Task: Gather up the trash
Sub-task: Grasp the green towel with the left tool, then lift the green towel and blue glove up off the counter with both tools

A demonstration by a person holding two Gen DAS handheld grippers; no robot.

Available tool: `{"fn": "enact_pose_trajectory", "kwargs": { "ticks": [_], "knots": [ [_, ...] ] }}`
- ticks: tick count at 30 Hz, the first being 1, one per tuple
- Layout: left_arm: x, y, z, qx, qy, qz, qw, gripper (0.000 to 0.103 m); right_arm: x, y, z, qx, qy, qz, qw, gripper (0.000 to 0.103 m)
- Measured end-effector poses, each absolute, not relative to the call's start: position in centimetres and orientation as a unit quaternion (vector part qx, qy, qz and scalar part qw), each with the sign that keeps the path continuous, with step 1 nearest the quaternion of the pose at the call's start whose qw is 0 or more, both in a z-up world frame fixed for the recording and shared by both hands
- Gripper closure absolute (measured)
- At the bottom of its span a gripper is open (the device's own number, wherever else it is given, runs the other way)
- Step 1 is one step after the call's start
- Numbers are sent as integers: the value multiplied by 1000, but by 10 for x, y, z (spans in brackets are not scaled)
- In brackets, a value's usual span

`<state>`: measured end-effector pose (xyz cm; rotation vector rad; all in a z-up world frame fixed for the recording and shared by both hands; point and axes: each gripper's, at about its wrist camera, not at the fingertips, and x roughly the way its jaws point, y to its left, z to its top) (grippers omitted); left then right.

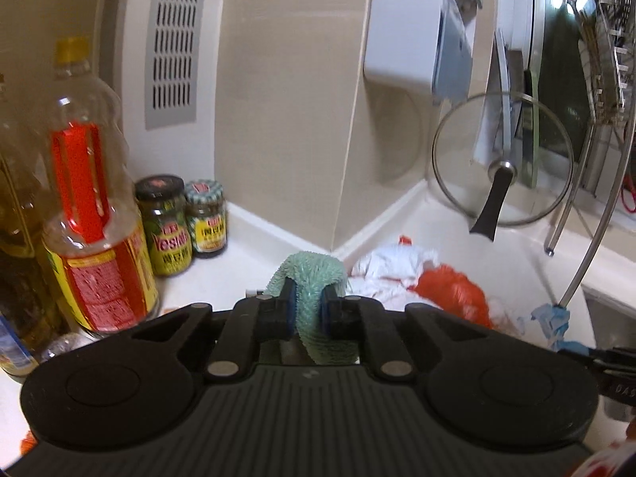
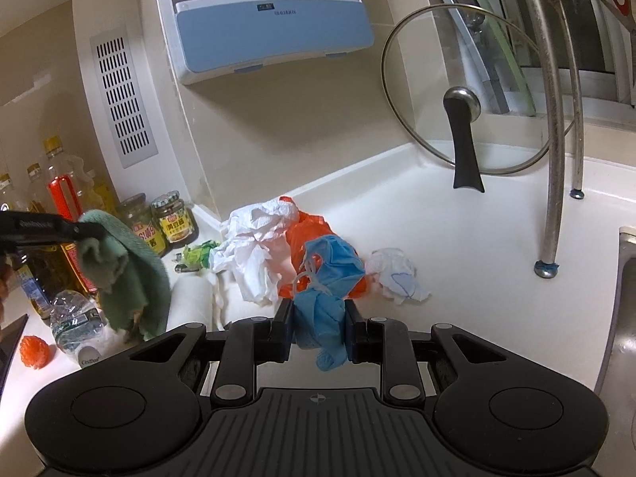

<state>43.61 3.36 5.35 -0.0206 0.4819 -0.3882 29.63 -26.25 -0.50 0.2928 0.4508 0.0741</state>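
Gathering counter trash: left gripper (image 1: 308, 304) clamped on green cloth (image 1: 314, 278), right gripper (image 2: 320, 328) pinching blue masks (image 2: 324, 294). Next, probably bagging; orange bag (image 2: 310, 234) just beyond fingertips.

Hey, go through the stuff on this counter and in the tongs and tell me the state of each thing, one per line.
Left tongs: shut on the green cloth.
Green cloth: lifted, hanging limp.
Right tongs: shut on the blue mask.
Blue mask: crumpled, held above the counter.
Orange bag: crumpled, lying on the counter.
White bag: crumpled beside the orange bag.
Glass lid: upright, leaning against the wall.
Water bottle: crushed, on its side.
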Motion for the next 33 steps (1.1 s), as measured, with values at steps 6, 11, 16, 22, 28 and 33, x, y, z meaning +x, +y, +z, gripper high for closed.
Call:
{"fn": "enact_pose_trajectory", "kwargs": {
  "ticks": [6, 11, 16, 22, 28, 33],
  "knots": [
    [423, 44, 77, -21, 214, -189, 958, 93, 290, -263, -1, 147, 217, 39, 964, 77],
    [408, 49, 90, -25, 200, -187, 961, 93, 282, -261, 5, 143, 211, 46, 966, 77],
    [391, 53, 103, -29, 187, -189, 964, 93, 273, -258, 10, 141, 206, 53, 967, 77],
    [366, 57, 121, -34, 166, -193, 967, 93, 263, -256, 18, 137, 202, 65, 968, 77],
    [334, 58, 138, -37, 145, -200, 968, 93, 249, -253, 25, 132, 197, 81, 968, 77],
    [303, 61, 147, -39, 131, -204, 969, 93, 235, -251, 29, 131, 193, 99, 967, 77]
  ]
}}
